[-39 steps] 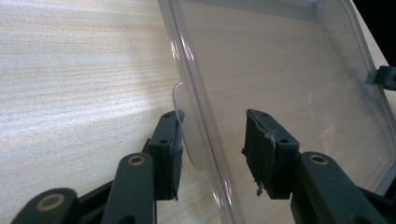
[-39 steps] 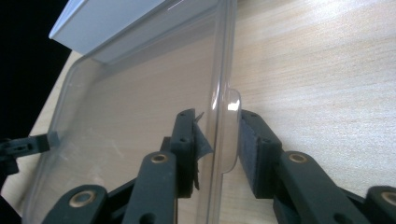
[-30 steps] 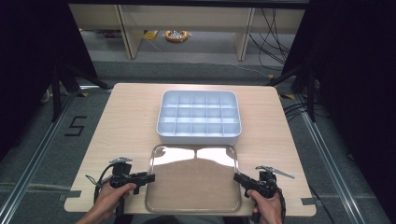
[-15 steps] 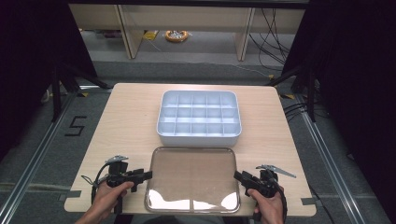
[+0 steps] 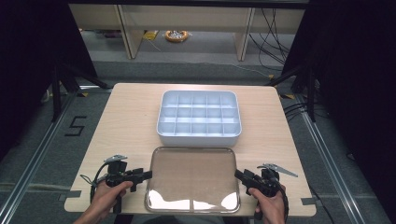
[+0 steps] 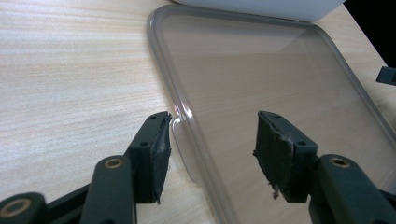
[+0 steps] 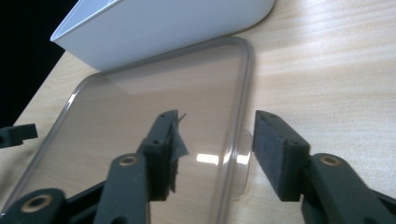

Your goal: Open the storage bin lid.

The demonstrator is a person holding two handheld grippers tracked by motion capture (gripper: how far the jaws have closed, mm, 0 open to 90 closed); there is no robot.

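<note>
My right gripper [image 7: 212, 154]: jaws apart, straddling side rim tab of clear lid [image 7: 140, 121] lying flat on table [image 7: 336, 70]. White bin [image 7: 159, 28] beyond lid.

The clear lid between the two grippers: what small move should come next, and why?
Probably close both grippers on the clear lid. The left gripper and right gripper each stand open, jaws straddling a small tab on the lid's side edge. The lid lies flat on the table, just in front of the white compartment box, so gripping precedes any lift.
</note>
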